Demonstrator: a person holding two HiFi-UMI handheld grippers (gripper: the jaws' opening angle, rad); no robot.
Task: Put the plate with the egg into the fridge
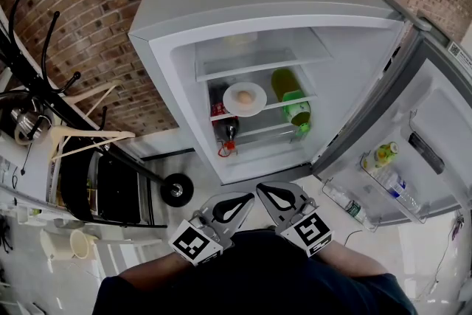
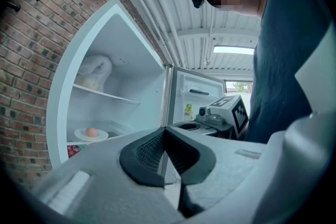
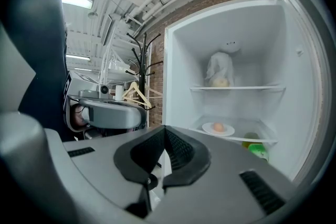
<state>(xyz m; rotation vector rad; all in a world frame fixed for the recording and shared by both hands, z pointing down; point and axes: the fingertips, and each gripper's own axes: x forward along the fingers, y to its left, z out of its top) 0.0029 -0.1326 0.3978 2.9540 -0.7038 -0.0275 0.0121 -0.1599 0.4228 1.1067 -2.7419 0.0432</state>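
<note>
A white plate [image 1: 245, 99] with a brown egg [image 1: 245, 96] on it rests on the middle shelf of the open fridge [image 1: 177, 48]. The plate [image 2: 91, 135] and egg [image 2: 92, 132] also show in the left gripper view, and the plate [image 3: 218, 129] and egg [image 3: 219, 126] in the right gripper view. Both grippers are held close to the person's body, well short of the fridge. My left gripper [image 1: 248, 197] [image 2: 165, 129] is shut with nothing in it. My right gripper [image 1: 259, 188] [image 3: 164, 128] is beside it, also shut and empty.
The fridge door [image 1: 435, 151] stands open to the right with bottles [image 1: 385, 172] in its rack. A green bottle [image 1: 293, 102] lies beside the plate, and a red-labelled item [image 1: 226, 133] sits below. A bagged item [image 3: 220, 71] is on the top shelf. A coat rack with hangers [image 1: 81, 133] stands left.
</note>
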